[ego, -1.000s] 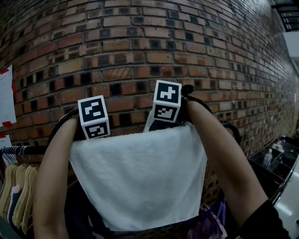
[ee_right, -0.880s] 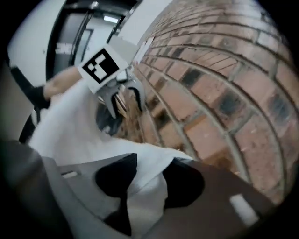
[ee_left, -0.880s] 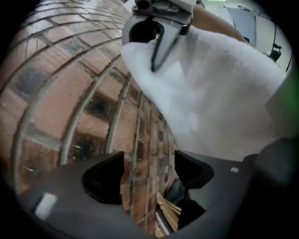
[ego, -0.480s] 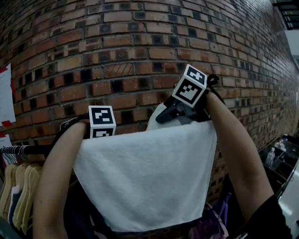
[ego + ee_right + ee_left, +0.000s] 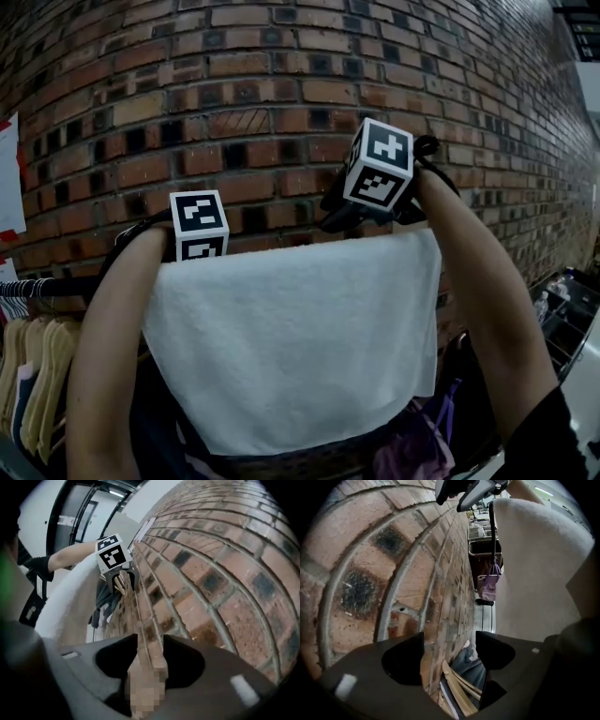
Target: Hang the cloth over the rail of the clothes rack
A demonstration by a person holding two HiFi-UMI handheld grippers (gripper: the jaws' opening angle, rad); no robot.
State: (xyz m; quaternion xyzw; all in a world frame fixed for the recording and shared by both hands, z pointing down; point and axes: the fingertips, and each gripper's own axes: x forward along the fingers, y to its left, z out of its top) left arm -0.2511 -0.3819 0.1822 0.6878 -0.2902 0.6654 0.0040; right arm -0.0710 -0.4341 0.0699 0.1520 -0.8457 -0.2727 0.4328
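Note:
The white cloth (image 5: 295,337) hangs in a flat sheet, its top edge level along the rail, which it covers there. The dark rail (image 5: 42,286) shows only at the left. My left gripper (image 5: 201,247) sits at the cloth's top left corner, my right gripper (image 5: 349,212) just above the top right corner. In the left gripper view the left gripper (image 5: 450,654) is open with only wall and hangers in its gap, and the cloth (image 5: 534,564) lies to the right. The right gripper (image 5: 149,660) is open on bare brick, with the cloth (image 5: 70,597) at its left.
A brick wall (image 5: 234,84) stands close behind the rack. Wooden hangers with clothes (image 5: 33,375) crowd the rail at the left. A purple garment (image 5: 412,450) hangs below the cloth at the right. Shelving with bottles (image 5: 562,309) stands at the far right.
The right gripper has come off the cloth's right corner and now stands just above it. The cloth's top edge has settled flat and level. The left gripper has barely moved.

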